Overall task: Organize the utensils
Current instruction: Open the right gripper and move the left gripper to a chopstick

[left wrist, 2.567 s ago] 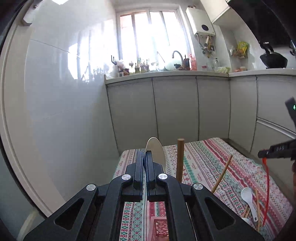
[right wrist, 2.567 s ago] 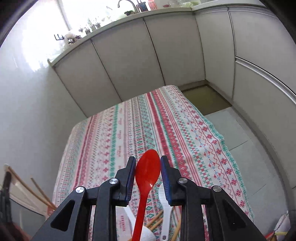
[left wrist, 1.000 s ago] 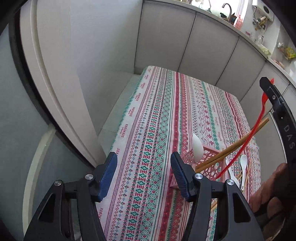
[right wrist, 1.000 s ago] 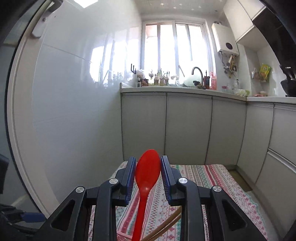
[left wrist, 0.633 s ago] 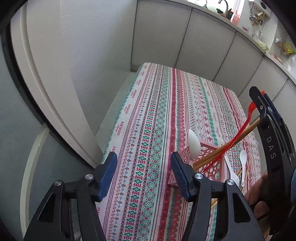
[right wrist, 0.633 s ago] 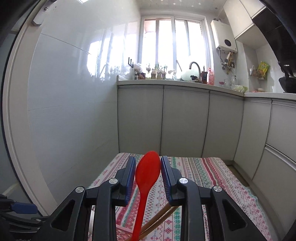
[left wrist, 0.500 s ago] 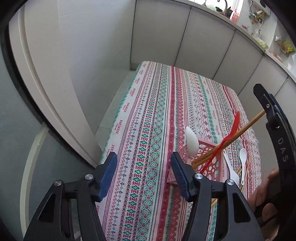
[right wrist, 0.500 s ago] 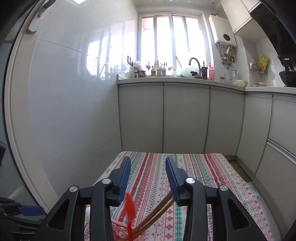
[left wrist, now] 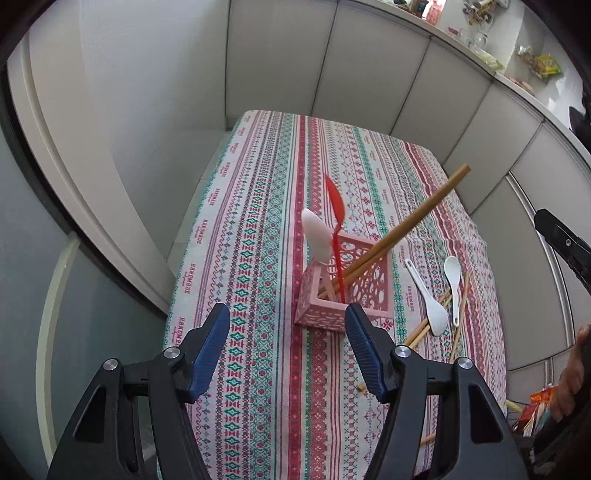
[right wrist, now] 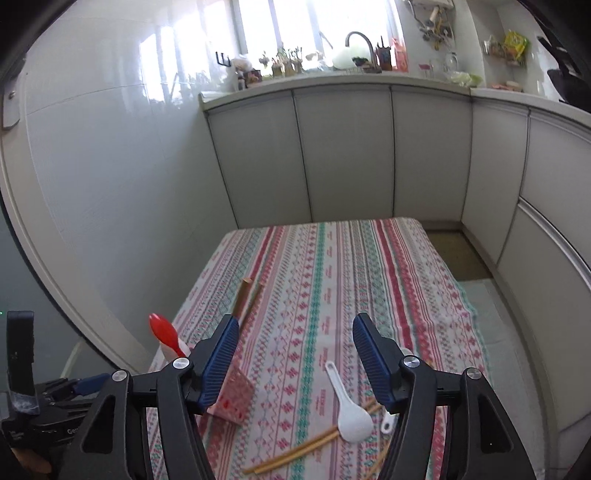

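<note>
Window (right wrist: 280,22) glare, soft daylight, fisheye-warped edges

A holder (left wrist: 343,291) stands on the tablecloth (left wrist: 258,229); two spoons (left wrist: 334,221) and chopsticks (left wrist: 406,225) stand in it; to its right lie more spoons (left wrist: 430,306) and chopsticks (left wrist: 460,314).

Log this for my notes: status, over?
Left tool and right tool open, empty. Red spoon in pink holder. Two white spoons on cloth.

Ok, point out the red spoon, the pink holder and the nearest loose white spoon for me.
red spoon (left wrist: 335,206): left wrist view, bowl
pink holder (left wrist: 369,291): left wrist view, lattice wall
white spoon (right wrist: 354,421): right wrist view, bowl
</note>
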The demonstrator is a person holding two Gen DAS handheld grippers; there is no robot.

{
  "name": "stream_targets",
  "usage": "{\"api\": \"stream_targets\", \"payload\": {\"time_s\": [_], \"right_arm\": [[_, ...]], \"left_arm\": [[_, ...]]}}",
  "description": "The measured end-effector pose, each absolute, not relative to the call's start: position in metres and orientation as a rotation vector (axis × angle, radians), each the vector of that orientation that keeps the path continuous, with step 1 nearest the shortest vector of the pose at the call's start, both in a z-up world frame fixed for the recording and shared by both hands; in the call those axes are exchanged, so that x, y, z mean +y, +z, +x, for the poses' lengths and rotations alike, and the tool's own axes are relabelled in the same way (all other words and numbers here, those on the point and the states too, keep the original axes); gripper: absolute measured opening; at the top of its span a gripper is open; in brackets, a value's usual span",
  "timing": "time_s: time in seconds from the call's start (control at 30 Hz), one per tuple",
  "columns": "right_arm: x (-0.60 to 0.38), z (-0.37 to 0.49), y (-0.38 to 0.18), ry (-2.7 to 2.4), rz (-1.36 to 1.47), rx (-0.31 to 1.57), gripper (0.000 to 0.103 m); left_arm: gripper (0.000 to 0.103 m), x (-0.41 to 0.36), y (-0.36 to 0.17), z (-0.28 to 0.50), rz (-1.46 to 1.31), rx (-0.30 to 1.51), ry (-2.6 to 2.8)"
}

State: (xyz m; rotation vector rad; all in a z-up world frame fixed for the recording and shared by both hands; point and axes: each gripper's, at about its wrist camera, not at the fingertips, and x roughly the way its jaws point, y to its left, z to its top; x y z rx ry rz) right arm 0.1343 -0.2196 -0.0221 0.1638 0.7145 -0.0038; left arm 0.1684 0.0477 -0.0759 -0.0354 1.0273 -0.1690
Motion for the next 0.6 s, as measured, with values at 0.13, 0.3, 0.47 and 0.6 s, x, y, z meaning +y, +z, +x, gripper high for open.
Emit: {"api": "stream_targets", "payload": {"time_s": [0.13, 0.3, 0.47, 0.6], "right_arm": [[-0.255, 0.122, -0.043, -0.056, 0.199, 0.873, 0.072], [-0.293, 0.106, -0.080, -0.091, 0.274, 1.059, 0.072], [-0.322, 0.090, -0.103, -0.123, 0.295, 1.168, 0.072], [-0.336, 0.078, -0.112, -0.138, 0.270, 1.227, 0.072]], "left_arm": [[0.072, 0.027, -0.074, 0.152, 0.049, 1.020, -0.212], [0.073, 0.001, -0.080, 0.138, 0.108, 1.052, -0.276], [0.073, -0.028, -0.092, 0.125, 0.159, 1.096, -0.347], [0.073, -0.055, -0.108, 0.116, 0.196, 1.150, -0.409]]}}
